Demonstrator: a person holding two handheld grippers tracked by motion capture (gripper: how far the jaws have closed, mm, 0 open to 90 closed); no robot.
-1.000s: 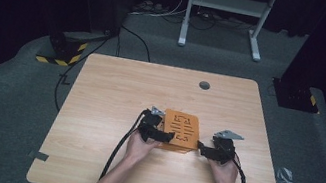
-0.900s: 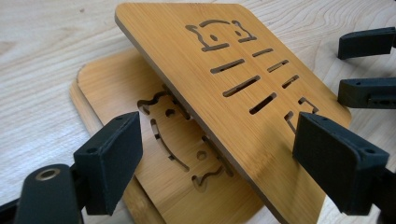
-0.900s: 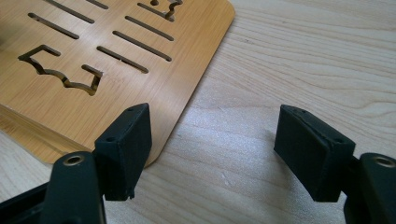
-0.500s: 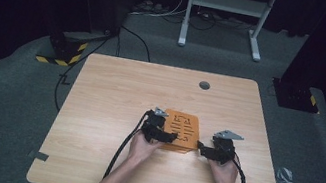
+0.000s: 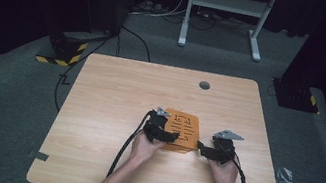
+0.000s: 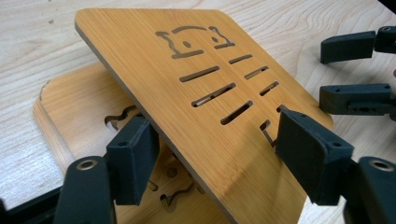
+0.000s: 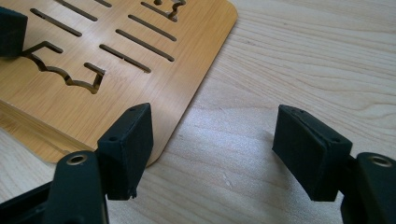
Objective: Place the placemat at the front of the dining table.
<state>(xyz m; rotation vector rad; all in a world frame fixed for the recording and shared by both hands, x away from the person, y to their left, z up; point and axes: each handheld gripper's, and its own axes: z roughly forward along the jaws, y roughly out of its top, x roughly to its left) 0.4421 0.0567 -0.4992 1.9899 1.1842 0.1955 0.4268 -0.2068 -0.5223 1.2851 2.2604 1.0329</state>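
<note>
Bamboo panel point(image 6: 205, 88) tilted between left tongs point(image 6: 219, 154); right tongs point(image 7: 219, 149) beside

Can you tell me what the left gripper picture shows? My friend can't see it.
A slotted bamboo panel with a cut-out shape near its top tilts up above a flat bamboo base board on the wooden table. The left gripper has its two black jaws spread either side of the panel's near edge. The right gripper waits open at the far right.

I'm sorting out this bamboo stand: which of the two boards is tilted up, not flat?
The slotted upper board with the bear-face cutout, tilted up between the left gripper's jaws. The base board beneath lies flat on the table.
</note>
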